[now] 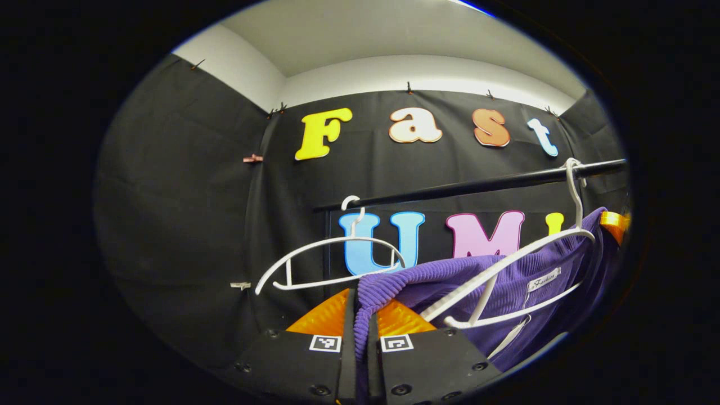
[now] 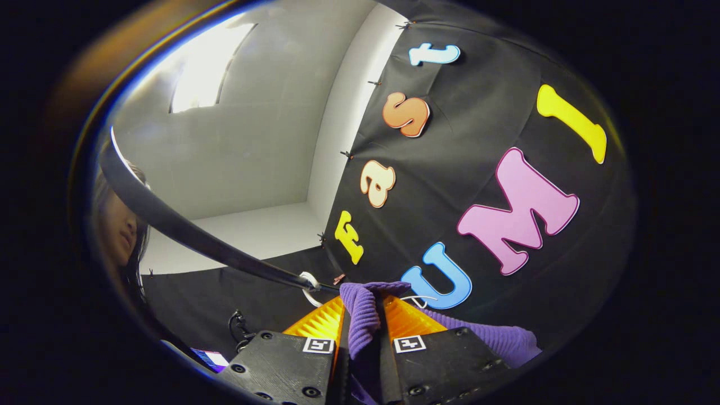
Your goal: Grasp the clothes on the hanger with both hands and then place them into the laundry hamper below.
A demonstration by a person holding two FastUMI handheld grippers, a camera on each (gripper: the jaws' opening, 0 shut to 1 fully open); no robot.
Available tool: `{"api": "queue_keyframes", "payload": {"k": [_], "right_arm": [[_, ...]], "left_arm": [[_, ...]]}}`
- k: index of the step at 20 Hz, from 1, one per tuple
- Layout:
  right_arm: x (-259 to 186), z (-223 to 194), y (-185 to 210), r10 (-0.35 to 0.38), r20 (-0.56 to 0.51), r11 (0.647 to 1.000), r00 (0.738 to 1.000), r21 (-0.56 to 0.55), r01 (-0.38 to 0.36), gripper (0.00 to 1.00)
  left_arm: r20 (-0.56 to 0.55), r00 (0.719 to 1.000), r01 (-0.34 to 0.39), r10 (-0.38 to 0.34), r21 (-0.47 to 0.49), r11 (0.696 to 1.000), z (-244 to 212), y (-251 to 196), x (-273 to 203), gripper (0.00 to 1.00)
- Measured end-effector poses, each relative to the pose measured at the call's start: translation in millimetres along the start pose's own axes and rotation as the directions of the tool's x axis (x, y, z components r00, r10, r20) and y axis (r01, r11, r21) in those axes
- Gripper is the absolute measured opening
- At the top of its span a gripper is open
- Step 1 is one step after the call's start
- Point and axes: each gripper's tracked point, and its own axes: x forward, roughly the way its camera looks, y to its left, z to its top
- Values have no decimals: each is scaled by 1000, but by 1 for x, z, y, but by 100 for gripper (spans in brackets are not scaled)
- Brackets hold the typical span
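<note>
A purple ribbed garment [image 1: 506, 287] hangs over a white hanger [image 1: 506, 270] that hooks on the black rail [image 1: 478, 185]. My left gripper [image 1: 360, 315] is shut on a fold of the garment's near shoulder. In the right gripper view, my right gripper [image 2: 365, 320] is shut on another bunched fold of the purple garment [image 2: 363, 309], which rises between its fingers, close under the rail [image 2: 185, 230]. A small part of a white hanger [image 2: 308, 292] shows at the rail there.
A second, bare white hanger [image 1: 332, 264] hangs on the rail to the left of the garment. The black cloth wall stands close behind. A person's head [image 2: 121, 225] is at the left edge of the right gripper view.
</note>
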Motion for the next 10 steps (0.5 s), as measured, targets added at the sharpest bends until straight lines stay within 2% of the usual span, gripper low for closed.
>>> {"api": "queue_keyframes", "payload": {"k": [2, 5, 8, 10], "right_arm": [[2, 1, -3, -10, 0, 1000, 1000, 9, 10, 24], [-5, 16, -8, -28, 36, 1000, 999, 15, 27, 24], [-28, 35, -47, -145, 63, 988, 987, -47, 148, 24], [-46, 44, -67, -221, 84, 972, 972, -61, 226, 23]], "left_arm": [[-54, 999, -4, 3, -22, 1000, -25, -3, -2, 11], [-140, 989, 31, -43, -84, 996, -66, -29, -16, 11], [-195, 974, 96, -120, -131, 987, -86, -76, -39, 11], [-234, 955, 159, -184, -123, 980, -98, -111, -51, 11]]}}
